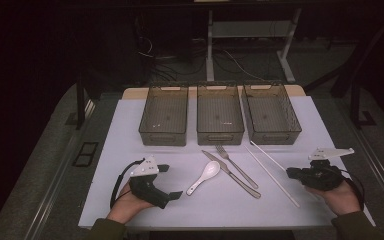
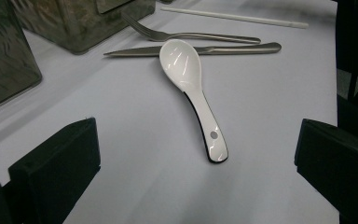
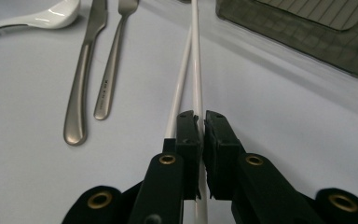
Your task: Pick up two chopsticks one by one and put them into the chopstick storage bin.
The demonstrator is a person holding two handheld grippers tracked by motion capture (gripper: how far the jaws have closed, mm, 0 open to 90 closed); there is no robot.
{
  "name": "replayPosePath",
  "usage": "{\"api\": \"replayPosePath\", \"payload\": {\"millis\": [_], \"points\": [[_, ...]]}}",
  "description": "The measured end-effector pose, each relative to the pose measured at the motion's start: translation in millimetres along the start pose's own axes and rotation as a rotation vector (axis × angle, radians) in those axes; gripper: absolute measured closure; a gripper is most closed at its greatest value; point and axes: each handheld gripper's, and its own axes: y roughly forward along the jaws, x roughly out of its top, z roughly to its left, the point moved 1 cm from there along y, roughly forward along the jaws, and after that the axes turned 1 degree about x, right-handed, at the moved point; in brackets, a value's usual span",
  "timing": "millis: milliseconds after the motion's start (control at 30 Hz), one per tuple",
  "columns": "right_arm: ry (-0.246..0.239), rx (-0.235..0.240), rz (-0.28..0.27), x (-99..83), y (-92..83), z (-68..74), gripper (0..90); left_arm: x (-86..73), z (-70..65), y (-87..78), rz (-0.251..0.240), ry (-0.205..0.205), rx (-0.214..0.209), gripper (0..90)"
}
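I am sorting cutlery into bins, by my reading, and I am barely started: all three bins point(image 1: 163, 114) at the far edge of the white mat point(image 1: 130, 200) are looking empty, and every piece is lying on the mat in front of them. My right gripper point(image 3: 200, 122) is clenched on one of the two white chopsticks point(image 3: 196, 70); in the right gripper view the stick is running straight between the closed pads, while the second chopstick point(image 3: 179, 84) is lying just beside it, meeting it farther up, outside the grip. I cannot tell whether the pinched stick is off the mat yet. My left gripper point(image 1: 167, 181) is standing released, jaws wide, pointing at the white spoon point(image 2: 193, 88), which is lying bowl-up between the jaws' line of sight but well ahead of them, untouched. The knife point(image 2: 200, 49) and fork point(image 2: 191, 34) are lying side by side just past the spoon's bowl, the knife touching or nearly touching it. So nothing is delivered; I am judging the first pick as under way on the right, with the spoon, knife, fork and second chopstick all left to go.
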Motion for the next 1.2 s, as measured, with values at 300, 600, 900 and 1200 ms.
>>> {"api": "replayPosePath", "payload": {"millis": [300, 600, 900, 1200], "points": [[-0.016, 0.037, -0.03, 12.5, -2.5, 4.1, 84.6, -0.2, 0.6, -0.1, -0.002, -0.006, 0.001, 0.0], [-0.025, 0.071, -0.041, 24.9, 1.3, 11.5, 84.6, -1.0, 0.3, 0.4, -0.011, -0.016, 0.001, 0.0], [-0.048, 0.101, -0.064, 42.7, 6.7, 19.7, 84.5, -0.6, 0.8, 0.2, -0.012, -0.016, 0.0, 0.0], [-0.062, 0.126, -0.079, 64.4, 17.5, 27.1, 84.5, -0.2, 0.2, -0.2, -0.019, -0.018, 0.003, 0.0]]}}
